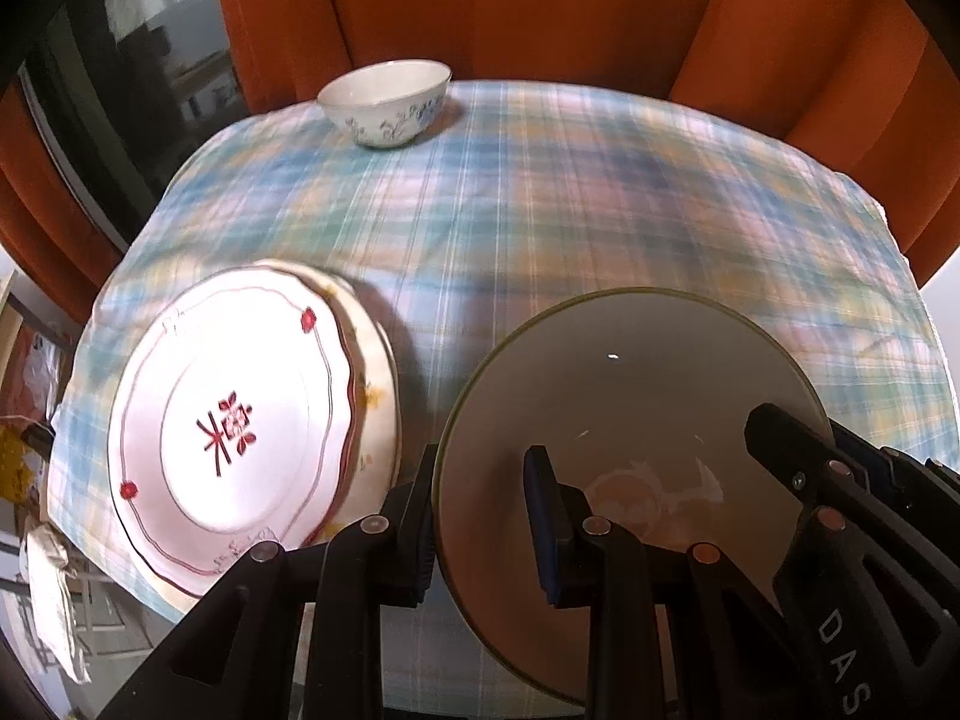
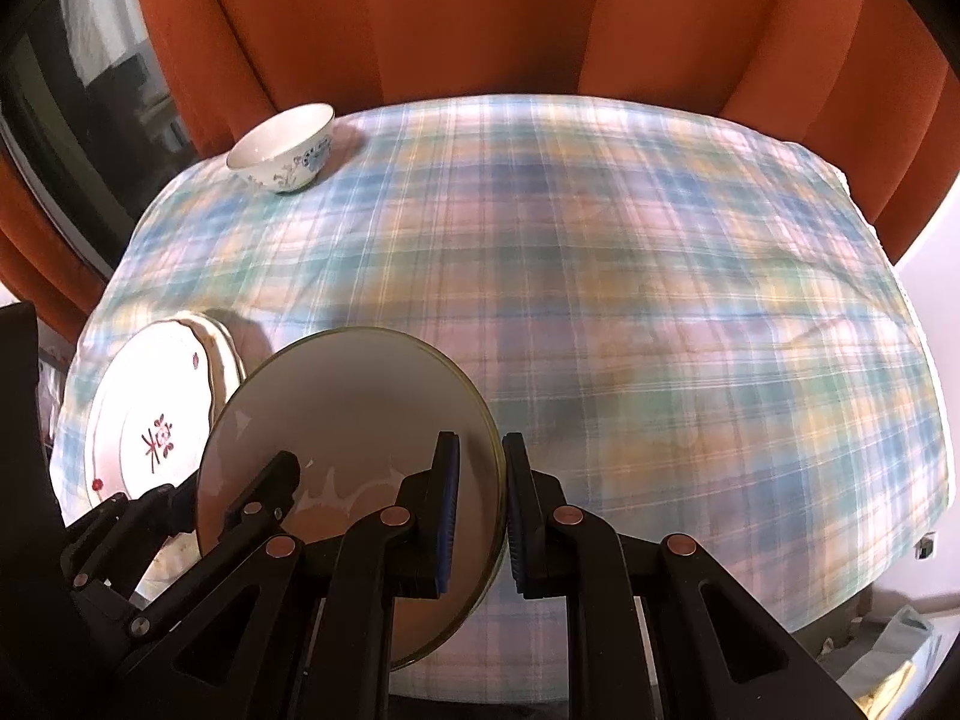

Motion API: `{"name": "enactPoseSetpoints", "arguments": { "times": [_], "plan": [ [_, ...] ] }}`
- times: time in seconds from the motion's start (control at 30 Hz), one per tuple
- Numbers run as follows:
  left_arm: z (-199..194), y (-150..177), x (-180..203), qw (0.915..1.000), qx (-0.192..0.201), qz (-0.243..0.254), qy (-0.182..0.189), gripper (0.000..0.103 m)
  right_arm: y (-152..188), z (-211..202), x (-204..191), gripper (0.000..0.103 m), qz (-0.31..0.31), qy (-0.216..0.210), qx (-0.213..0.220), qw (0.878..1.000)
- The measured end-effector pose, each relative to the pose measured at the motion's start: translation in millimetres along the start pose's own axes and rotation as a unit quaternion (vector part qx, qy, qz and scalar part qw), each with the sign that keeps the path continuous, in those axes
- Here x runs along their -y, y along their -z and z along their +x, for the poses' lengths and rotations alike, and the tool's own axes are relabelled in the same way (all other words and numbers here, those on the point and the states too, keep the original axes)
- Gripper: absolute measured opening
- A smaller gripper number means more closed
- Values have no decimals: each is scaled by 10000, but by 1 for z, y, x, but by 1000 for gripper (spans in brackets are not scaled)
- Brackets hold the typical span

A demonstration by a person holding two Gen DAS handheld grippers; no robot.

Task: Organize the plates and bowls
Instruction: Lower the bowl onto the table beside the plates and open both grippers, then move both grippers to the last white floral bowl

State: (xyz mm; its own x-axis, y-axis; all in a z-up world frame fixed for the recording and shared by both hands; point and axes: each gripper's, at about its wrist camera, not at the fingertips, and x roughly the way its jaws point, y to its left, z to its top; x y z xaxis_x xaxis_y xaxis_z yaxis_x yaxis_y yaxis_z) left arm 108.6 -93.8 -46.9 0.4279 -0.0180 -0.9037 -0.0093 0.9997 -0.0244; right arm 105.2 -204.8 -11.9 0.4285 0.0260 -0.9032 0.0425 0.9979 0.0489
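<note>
Both tongs (image 1: pixel 480 522) (image 2: pixel 483 516) grip a grey plate (image 1: pixel 630 396) above plaid tablecloth (image 2: pixel 660 300), orange curtain (image 2: pixel 480 18) behind.

An orange-red curtain (image 1: pixel 510 12) hangs in broad folds across the top of both views, filling the frame behind the table and curving down both sides. At the upper left a dark window pane (image 1: pixel 138 90) with a dark frame shows dim reflections. The table is covered by a plaid cloth (image 2: pixel 660 300) in pale blue, green, yellow and pink, lit brightly from above; a pale wall (image 2: pixel 936 276) shows at the right edge.
</note>
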Motion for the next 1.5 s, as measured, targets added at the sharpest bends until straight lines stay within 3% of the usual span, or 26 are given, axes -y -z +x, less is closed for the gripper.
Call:
{"name": "enactPoseSetpoints", "arguments": {
  "times": [0.17, 0.53, 0.63, 0.73, 0.8, 0.83, 0.9, 1.03, 1.5],
  "plan": [
    [6, 7, 2, 9999, -114, 8, -9, 24, 6, 9, 2, 18, 3, -31, -127, 9999],
    [8, 8, 2, 10000, -17, 70, -4, 24, 10, 10, 4, 20, 77, -88, 135, 9998],
    [7, 7, -1, 9998, -25, 96, 149, 31, 11, 9, 3, 22, 172, -97, 175, 9997],
    [3, 5, -4, 9995, 31, 171, 247, 39, 11, 5, -2, 38, 187, -112, 232, 9995],
    [-2, 3, -9, 9991, 85, 217, 365, 51, 9, 0, -7, 62, 168, -14, 359, 9992],
    [-6, 1, -11, 9987, 135, 257, 412, 60, 8, -3, -9, 66, 183, 68, 418, 9989],
    [-13, -1, -16, 9978, 228, 292, 541, 63, 6, -9, -13, 73, 210, 164, 459, 9986],
    [-29, -7, -29, 9958, 489, 425, 654, 74, 2, -20, -24, 77, 298, 108, 508, 9982],
    [-79, -35, -99, 9902, 1089, 607, 636, 77, -21, -68, -97, 78, 332, 140, 968, 9947]
  ]
}}
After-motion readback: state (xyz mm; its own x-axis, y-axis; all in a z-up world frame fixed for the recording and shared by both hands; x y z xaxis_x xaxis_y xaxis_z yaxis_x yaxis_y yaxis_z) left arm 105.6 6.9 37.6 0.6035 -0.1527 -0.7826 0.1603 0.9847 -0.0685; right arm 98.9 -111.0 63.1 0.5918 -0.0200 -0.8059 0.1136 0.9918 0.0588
